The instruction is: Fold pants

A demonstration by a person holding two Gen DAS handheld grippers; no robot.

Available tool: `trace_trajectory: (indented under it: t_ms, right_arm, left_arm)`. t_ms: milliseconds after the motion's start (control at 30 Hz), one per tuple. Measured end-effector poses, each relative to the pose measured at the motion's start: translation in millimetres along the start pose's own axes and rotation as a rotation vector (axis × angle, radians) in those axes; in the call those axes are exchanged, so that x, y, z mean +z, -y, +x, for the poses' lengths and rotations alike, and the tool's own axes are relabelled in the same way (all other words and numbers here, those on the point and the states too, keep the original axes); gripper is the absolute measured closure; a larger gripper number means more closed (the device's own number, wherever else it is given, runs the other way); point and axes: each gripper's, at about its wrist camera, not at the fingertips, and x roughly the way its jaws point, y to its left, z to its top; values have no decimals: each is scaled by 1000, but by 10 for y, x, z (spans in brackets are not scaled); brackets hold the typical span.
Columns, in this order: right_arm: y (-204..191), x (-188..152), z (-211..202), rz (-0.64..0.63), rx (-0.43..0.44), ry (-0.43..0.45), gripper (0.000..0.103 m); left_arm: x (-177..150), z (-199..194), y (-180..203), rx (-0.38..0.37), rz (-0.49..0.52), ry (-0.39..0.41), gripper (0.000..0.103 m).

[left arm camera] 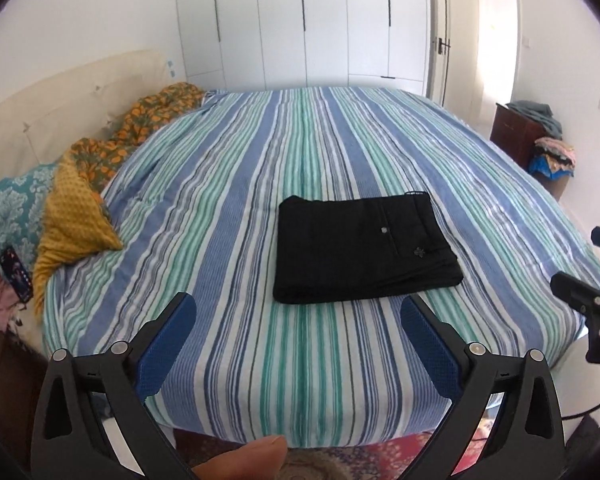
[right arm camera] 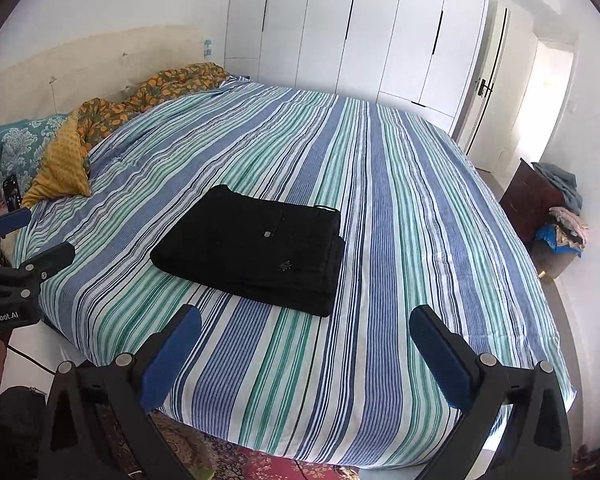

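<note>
The black pants (left arm camera: 360,248) lie folded into a compact rectangle on the striped bed (left arm camera: 260,184), back pocket button up. They also show in the right wrist view (right arm camera: 256,248) on the bed (right arm camera: 420,220). My left gripper (left arm camera: 298,320) is open and empty, held above the bed's near edge, just short of the pants. My right gripper (right arm camera: 305,334) is open and empty, also held back from the pants at the near edge. The right gripper shows at the right edge of the left wrist view (left arm camera: 588,276). The left gripper shows at the left edge of the right wrist view (right arm camera: 24,240).
Pillows and an orange patterned blanket (left arm camera: 112,148) lie at the headboard on the left. White wardrobes (left arm camera: 300,20) stand behind the bed. A dark wood cabinet with piled clothes (left arm camera: 540,140) stands at the right. A patterned rug (right arm camera: 260,464) lies on the floor below.
</note>
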Motion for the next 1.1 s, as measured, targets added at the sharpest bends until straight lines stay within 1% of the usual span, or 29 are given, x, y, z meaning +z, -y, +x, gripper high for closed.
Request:
trace_trajectory:
  t_ms: [67,200,300,400,467,600,700,900,1100]
  right_arm:
    - [-39,-35,9,1,6,-9,0]
    - [-95,-110,54,6,15,-30,0]
    - [-125,-132,68,0,16,-35,0]
    - [-134,-142,83,-1,18,-37,0]
    - [-132,-156,99,3,19,-44,0]
    - [-108,-174,119,12,17,-51,0]
    - [-101,-182,113,22,16,-51,0]
    - [-106,-168,97,14,5,-42,0]
    - [-88,-195,131,18,0,-56,0]
  left_arm:
    - [1,-14,1,-2,-8,-7,1]
    - [-16,-25,16,-30,-24,-39,1]
    - [-52,11,32,-29,-32,-60,0]
    - [-88,59,60,-18,-16,-72,0]
    - [-103,70,81,-32,-4,-82,0]
    - [-103,55,119,-22,24,-74,1]
    - [-104,58,123,-36,16,-82,1]
    - [-104,59,141,-36,17,-86,1]
    - [-106,61,161,-40,23,-90,1]
